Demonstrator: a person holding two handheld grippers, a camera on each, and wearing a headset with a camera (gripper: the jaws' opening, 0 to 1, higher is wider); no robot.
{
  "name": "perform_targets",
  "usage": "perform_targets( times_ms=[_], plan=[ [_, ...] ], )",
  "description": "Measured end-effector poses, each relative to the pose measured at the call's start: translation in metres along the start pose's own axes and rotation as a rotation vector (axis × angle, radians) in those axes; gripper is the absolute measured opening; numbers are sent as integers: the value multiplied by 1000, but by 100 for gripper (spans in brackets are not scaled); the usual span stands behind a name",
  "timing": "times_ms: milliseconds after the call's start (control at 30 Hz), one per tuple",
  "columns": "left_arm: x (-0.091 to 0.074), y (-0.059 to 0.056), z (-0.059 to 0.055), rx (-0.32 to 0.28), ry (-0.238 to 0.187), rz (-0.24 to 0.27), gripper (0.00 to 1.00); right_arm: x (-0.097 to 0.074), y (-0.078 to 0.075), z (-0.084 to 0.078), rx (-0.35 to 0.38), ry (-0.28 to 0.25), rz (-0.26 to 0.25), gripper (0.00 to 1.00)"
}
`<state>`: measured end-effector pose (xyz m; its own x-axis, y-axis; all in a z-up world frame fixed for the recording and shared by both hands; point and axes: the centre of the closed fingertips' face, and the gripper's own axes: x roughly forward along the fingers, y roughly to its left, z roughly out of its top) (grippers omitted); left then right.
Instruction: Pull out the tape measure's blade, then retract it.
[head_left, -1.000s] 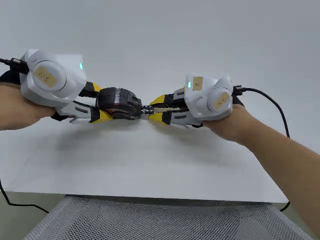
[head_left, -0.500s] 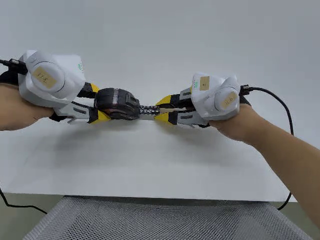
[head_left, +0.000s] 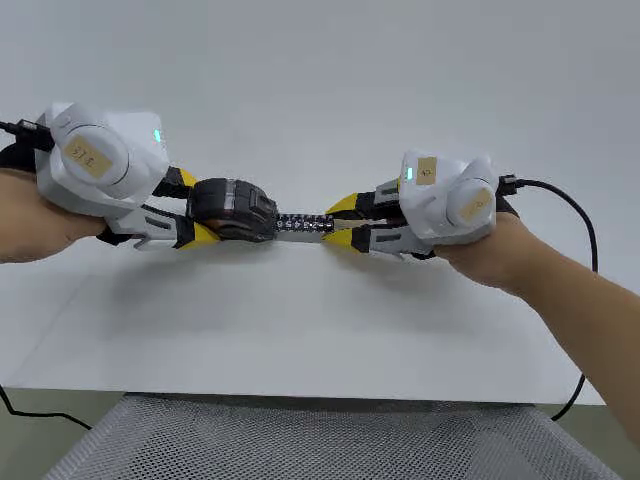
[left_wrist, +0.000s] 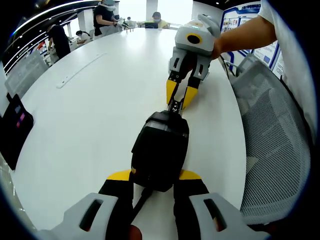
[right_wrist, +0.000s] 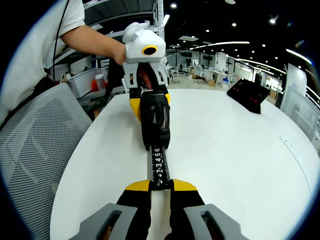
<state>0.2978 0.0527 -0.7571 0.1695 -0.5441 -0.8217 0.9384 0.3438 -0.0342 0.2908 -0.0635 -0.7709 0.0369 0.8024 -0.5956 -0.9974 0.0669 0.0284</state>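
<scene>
Head view: left gripper (head_left: 198, 206) clamps the tape measure (head_left: 238, 210) over the table (head_left: 300, 330), and right gripper (head_left: 340, 223) pinches its blade (head_left: 300, 224), partly out. Pull-out step, I judge; next, draw straight apart.

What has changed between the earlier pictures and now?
The right gripper, shut on the end of the blade, has moved to the person's right, drawing more of it out of the case. The left gripper stays shut on the case, about where it was, over the table.

White round table (head_left: 300, 330), grey mesh chair (right_wrist: 30, 165), dark ceiling (right_wrist: 210, 15) w/ spotlights (right_wrist: 173, 6), open office bkgd
</scene>
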Motion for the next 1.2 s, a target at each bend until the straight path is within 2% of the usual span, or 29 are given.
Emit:
perform_targets(
  times_ms=[1200],
  plan=[
    [1, -1, 2, -1, -4, -1, 26, -27, -5, -25, 10, 44, -23, 10]
  ],
)
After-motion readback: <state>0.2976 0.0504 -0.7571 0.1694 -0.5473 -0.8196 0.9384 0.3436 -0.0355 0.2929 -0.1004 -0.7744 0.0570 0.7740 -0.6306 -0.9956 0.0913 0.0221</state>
